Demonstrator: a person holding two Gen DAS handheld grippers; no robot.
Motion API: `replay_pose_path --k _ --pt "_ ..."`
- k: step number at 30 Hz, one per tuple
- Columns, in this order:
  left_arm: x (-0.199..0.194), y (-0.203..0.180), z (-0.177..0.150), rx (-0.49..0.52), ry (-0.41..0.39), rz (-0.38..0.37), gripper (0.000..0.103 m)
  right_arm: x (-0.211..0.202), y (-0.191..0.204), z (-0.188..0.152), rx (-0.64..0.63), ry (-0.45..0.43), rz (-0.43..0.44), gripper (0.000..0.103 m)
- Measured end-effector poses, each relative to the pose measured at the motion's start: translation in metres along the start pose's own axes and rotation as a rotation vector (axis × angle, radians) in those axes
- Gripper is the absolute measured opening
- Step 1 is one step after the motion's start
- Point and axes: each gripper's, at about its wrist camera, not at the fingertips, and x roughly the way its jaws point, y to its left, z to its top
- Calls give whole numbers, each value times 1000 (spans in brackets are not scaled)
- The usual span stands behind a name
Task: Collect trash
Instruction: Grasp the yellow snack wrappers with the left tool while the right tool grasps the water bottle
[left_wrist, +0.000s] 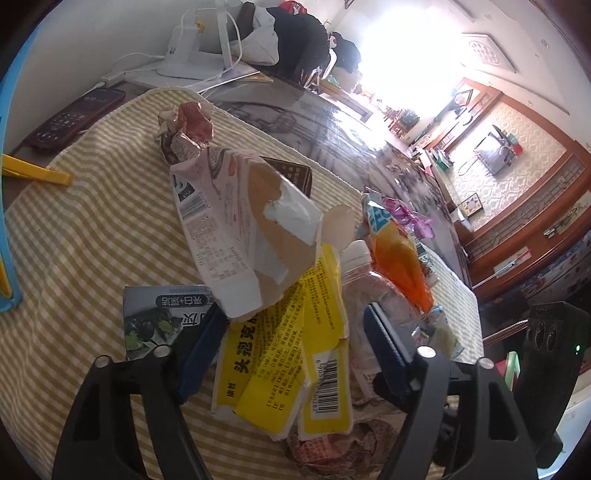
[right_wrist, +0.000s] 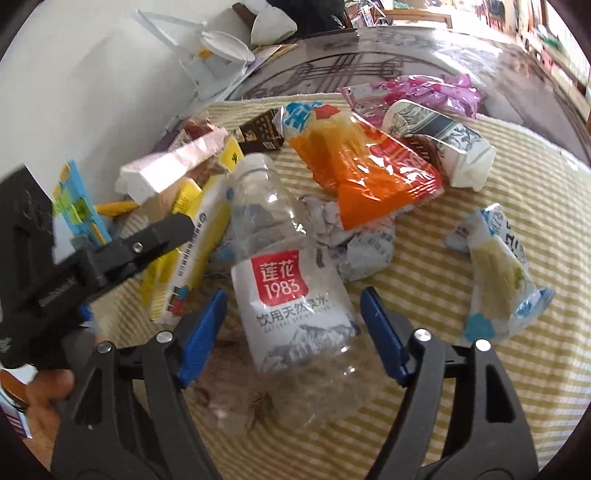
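Note:
Trash lies piled on a yellow checked cloth (left_wrist: 74, 258). My left gripper (left_wrist: 295, 339) stands open over a flattened yellow box (left_wrist: 284, 362), which lies between its blue pads (left_wrist: 201, 350). A torn pink carton (left_wrist: 236, 229) leans on that box. My right gripper (right_wrist: 293, 328) is open astride a clear water bottle (right_wrist: 291, 295) with a red and white label; small gaps show at both pads (right_wrist: 384, 332). The same bottle (left_wrist: 369, 291) shows in the left wrist view beside the yellow box (right_wrist: 192, 240). A finger of the left gripper (right_wrist: 159, 236) reaches in over that box.
An orange wrapper (right_wrist: 369, 170), a tipped paper cup (right_wrist: 443, 147), pink foil (right_wrist: 424, 92), crumpled paper (right_wrist: 351, 236) and a blue-white wrapper (right_wrist: 498, 266) lie around. A phone (left_wrist: 74, 118) and a yellow clip (left_wrist: 37, 171) sit at the left. A hand (right_wrist: 48, 387) shows low left.

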Motion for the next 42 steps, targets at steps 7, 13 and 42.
replay_pose_path --k 7,13,42 --pt "-4 -5 -1 31 -28 -18 54 -11 0 -2 -13 -36 -8 59" --pt "-17 -12 -1 45 -91 -67 53 -51 -15 -4 30 -151 11 57" --pt "4 -37 -12 149 -15 -105 58 -48 -48 -12 91 -66 -61 67"
